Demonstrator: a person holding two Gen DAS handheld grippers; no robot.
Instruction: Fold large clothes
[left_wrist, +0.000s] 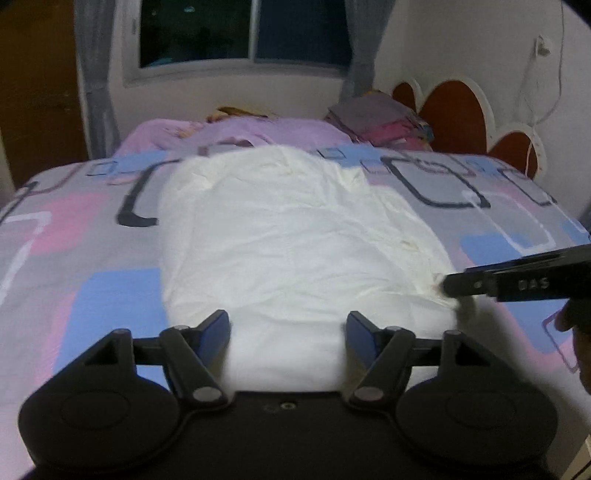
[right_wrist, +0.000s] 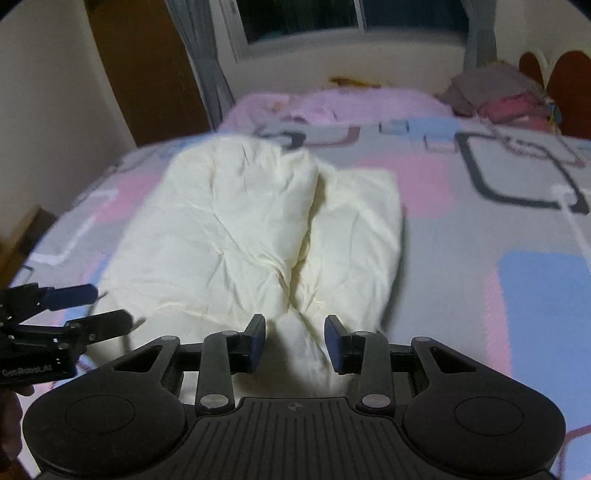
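Observation:
A large white garment (left_wrist: 295, 240) lies folded lengthwise on the patterned bed (left_wrist: 92, 295); in the right wrist view it (right_wrist: 240, 229) shows as two long folded lobes. My left gripper (left_wrist: 288, 332) is open, its fingers either side of the garment's near end. It also shows in the right wrist view (right_wrist: 99, 314), open at the garment's left near corner. My right gripper (right_wrist: 295, 343) is open, with a bunched near edge of the cloth between its pads. It also shows in the left wrist view (left_wrist: 447, 286) at the garment's right near corner.
A pink blanket (left_wrist: 240, 133) lies at the far end of the bed. A pile of folded clothes (left_wrist: 376, 118) sits at the far right by the headboard (left_wrist: 454, 107). A window (left_wrist: 240, 29) and curtains are behind. A wooden door (right_wrist: 147, 66) stands at left.

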